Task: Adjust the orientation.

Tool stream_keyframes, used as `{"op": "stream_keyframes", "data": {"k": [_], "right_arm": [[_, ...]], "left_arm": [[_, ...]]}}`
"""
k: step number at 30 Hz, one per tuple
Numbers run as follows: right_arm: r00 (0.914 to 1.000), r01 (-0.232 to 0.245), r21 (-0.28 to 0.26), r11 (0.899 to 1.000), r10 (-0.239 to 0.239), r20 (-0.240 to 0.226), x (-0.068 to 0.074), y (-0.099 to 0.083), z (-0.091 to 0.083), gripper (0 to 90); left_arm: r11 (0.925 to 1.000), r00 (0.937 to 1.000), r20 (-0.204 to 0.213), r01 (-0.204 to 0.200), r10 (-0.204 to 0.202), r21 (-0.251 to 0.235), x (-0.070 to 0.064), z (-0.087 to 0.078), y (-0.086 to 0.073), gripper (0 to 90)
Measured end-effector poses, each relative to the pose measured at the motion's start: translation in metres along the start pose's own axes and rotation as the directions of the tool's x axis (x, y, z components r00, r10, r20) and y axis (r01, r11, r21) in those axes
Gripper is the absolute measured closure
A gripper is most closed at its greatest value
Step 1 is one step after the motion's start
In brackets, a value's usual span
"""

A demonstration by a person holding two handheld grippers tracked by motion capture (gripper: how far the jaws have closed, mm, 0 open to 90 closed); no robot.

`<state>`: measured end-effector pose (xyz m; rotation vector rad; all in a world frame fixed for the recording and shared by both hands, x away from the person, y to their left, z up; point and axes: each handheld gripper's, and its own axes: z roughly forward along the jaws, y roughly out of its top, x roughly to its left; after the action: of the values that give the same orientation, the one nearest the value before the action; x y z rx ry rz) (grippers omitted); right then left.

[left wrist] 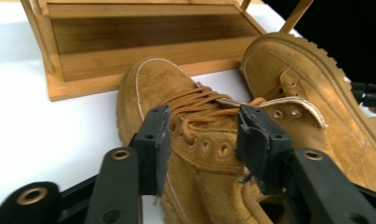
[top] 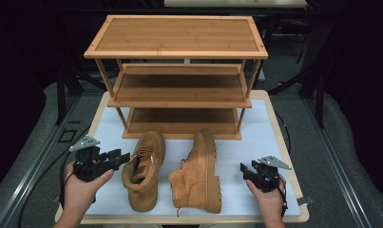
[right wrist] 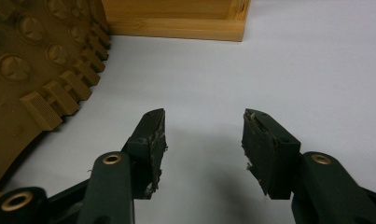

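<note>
Reaching in from the bottom left of the high view, the left hand (top: 80, 187) grips the left tool (top: 124, 157) with its jaws pointing toward the frame's right, at the left boot (top: 144, 168). In the left gripper view this tool (left wrist: 202, 137) stands with its jaws wide, one on each side of that boot's (left wrist: 176, 140) laced upper near the collar; whether the pads touch the suede I cannot tell.

The right hand (top: 270, 197) comes up from the bottom right of the high view, holding the right tool (top: 244, 170) with its jaws pointing left toward the right boot (top: 198, 173), near it but apart. In the right gripper view the right tool (right wrist: 204, 144) is wide and holds nothing, above bare white surface (right wrist: 293, 70); the lugged sole of the right boot (right wrist: 31, 70) takes the left part of that frame.

Both boots lie at the lower centre of the high view on the white surface (top: 255, 137). The left one stands on its sole, toe toward the rack (top: 179, 76); the right one lies on its side, sole toward the frame's right. The wooden three-tier rack stands in the upper centre, just behind the boots' toes.
</note>
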<state>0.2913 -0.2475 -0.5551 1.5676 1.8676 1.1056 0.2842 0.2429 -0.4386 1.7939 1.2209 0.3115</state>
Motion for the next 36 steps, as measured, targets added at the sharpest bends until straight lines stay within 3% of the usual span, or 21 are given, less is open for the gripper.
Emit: {"op": "stream_keyframes", "data": {"k": [3, 4, 6, 9, 13, 18, 21, 25, 26, 29, 30, 32, 36], "right_arm": [[1.0, -0.003, -0.003, 1.0, 0.003, 0.001, 0.0, 0.0, 0.0, 48.8], [1.0, -0.004, -0.004, 1.0, 0.004, 0.002, 0.0, 0.0, 0.0, 48.8], [1.0, -0.002, -0.009, 1.0, 0.002, 0.002, -0.001, 0.0, -0.001, 48.8], [1.0, -0.007, -0.006, 1.0, 0.007, 0.002, -0.001, 0.0, -0.001, 48.8], [1.0, -0.006, -0.006, 1.0, 0.006, 0.002, -0.001, 0.0, -0.001, 48.9], [1.0, -0.006, -0.001, 1.0, 0.006, 0.001, -0.001, -0.001, 0.001, 48.9], [0.9999, -0.015, -0.003, 1.0, 0.015, -0.001, -0.002, -0.001, 0.002, 48.8], [0.9999, -0.015, -0.005, 1.0, 0.015, -0.001, -0.003, -0.001, 0.0, 48.9], [0.9998, -0.021, -0.003, 1.0, 0.021, 0.001, -0.004, -0.001, 0.0, 48.9], [0.9997, -0.023, -0.001, 1.0, 0.023, -0.003, -0.004, -0.001, 0.0, 48.8], [0.9998, -0.021, -0.004, 1.0, 0.021, -0.004, -0.004, -0.001, 0.0, 48.9], [0.9997, -0.024, -0.005, 1.0, 0.024, -0.001, -0.003, -0.001, 0.0, 48.8], [0.9997, -0.024, -0.001, 1.0, 0.024, -0.004, -0.003, -0.001, 0.001, 48.9]], "left_arm": [[0.9997, 1.0, 0.002, 0.002, -0.002, -0.024, -0.004, -0.003, -0.004, 56.3], [0.9997, 0.9997, 0.022, 0.014, -0.013, -0.02, -0.005, -0.005, -0.004, 55.8], [1.0, 0.9994, 0.034, 0.008, -0.008, -0.006, -0.008, -0.006, -0.007, 55.3], [0.9993, 0.9999, 0.008, -0.014, 0.013, 0.036, -0.013, -0.001, -0.013, 55.7], [0.998, 1.0, 0.003, -0.002, 0.001, 0.063, -0.014, 0.006, -0.022, 55.8], [0.9984, 0.9997, -0.02, -0.011, 0.012, 0.055, -0.015, 0.008, -0.025, 66.1], [0.9941, 0.9965, -0.05, -0.062, 0.067, 0.089, -0.017, 0.005, -0.021, 74.3], [0.9916, 0.9962, -0.053, -0.063, 0.07, 0.113, -0.008, 0.001, -0.015, 78.1], [0.9878, 0.9929, -0.072, -0.084, 0.094, 0.131, -0.003, -0.002, -0.01, 78.5], [0.9847, 0.9918, -0.071, -0.095, 0.106, 0.146, 0.004, -0.003, -0.006, 78.9], [0.9776, 0.9876, -0.079, -0.121, 0.136, 0.173, 0.007, -0.004, -0.002, 79.0], [0.9741, 0.9866, -0.075, -0.128, 0.145, 0.186, 0.009, -0.004, 0.0, 79.0], [0.9488, 0.9813, -0.069, -0.154, 0.18, 0.276, 0.009, -0.001, 0.009, 74.4]]}}
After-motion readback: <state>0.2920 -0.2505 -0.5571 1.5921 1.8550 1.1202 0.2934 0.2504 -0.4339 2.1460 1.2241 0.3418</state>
